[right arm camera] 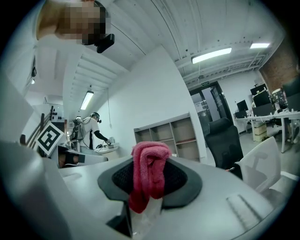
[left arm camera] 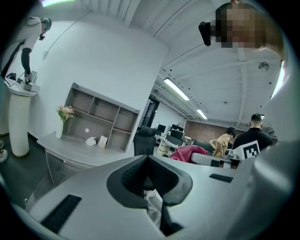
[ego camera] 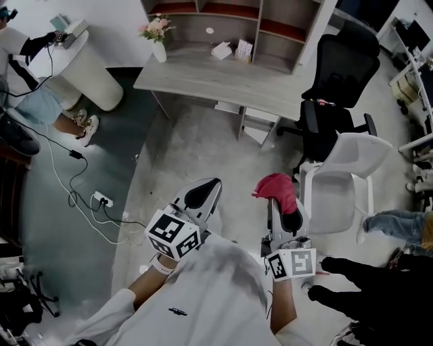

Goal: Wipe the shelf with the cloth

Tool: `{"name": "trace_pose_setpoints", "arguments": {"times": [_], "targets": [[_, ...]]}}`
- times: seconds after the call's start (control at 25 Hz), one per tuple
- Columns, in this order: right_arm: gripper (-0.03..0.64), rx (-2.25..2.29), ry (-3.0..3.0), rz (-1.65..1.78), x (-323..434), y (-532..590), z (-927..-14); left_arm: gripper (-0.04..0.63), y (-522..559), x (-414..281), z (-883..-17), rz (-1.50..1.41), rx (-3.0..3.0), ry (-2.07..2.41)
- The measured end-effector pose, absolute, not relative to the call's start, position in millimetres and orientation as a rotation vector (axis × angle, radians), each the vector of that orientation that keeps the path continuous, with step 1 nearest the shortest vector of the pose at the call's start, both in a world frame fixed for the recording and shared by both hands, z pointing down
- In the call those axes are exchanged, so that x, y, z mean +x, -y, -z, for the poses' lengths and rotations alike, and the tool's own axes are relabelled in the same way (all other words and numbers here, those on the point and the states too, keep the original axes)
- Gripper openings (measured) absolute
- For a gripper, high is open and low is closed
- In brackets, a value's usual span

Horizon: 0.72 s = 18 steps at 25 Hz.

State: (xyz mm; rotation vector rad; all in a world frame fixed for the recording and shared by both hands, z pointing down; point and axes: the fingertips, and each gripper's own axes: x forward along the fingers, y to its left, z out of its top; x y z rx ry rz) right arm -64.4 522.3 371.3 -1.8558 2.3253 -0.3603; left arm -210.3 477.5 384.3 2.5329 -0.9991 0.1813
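Observation:
A red cloth (ego camera: pixel 277 189) is bunched up in my right gripper (ego camera: pixel 283 206), whose jaws are shut on it; it hangs over the jaw tips in the right gripper view (right arm camera: pixel 149 173). My left gripper (ego camera: pixel 201 194) is level with it to the left, shut with nothing in it (left arm camera: pixel 150 180). Both are held over the floor, well short of the desk. The open grey shelf (ego camera: pixel 230 17) stands on the back of the desk, far ahead; it also shows in the left gripper view (left arm camera: pixel 101 117) and the right gripper view (right arm camera: pixel 171 136).
The grey desk (ego camera: pixel 216 78) carries a vase of flowers (ego camera: pixel 157 37) and small white items. A black office chair (ego camera: pixel 338 74) and a white chair (ego camera: pixel 352 176) stand at right. A power strip with cables (ego camera: pixel 101 199) lies on the floor at left. People stand at left (ego camera: pixel 27 94) and lower right (ego camera: pixel 365 284).

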Motion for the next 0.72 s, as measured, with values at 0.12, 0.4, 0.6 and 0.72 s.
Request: {"name": "trace_pose_setpoints", "arguments": {"times": [0.12, 0.4, 0.6, 0.72], "targets": [[0.135, -1.936, -2.269, 0.331, -68, -473, -360, 0.006, -430, -225, -379, -0.168, 2.545, 0.997], [0.136, -1.952, -2.248, 0.279, -101, -381, -346, 0.006, -332, -272, -380, -0.106, 2.517, 0.991], [0.135, -1.956, -2.249, 0.255, -131, -332, -346, 0.006, -281, -294, -382, -0.103, 2.54, 0.96], [0.135, -1.995, -2.276, 0.251, -137, -318, -346, 0.006, -267, -291, -384, -0.103, 2.535, 0.927]]}}
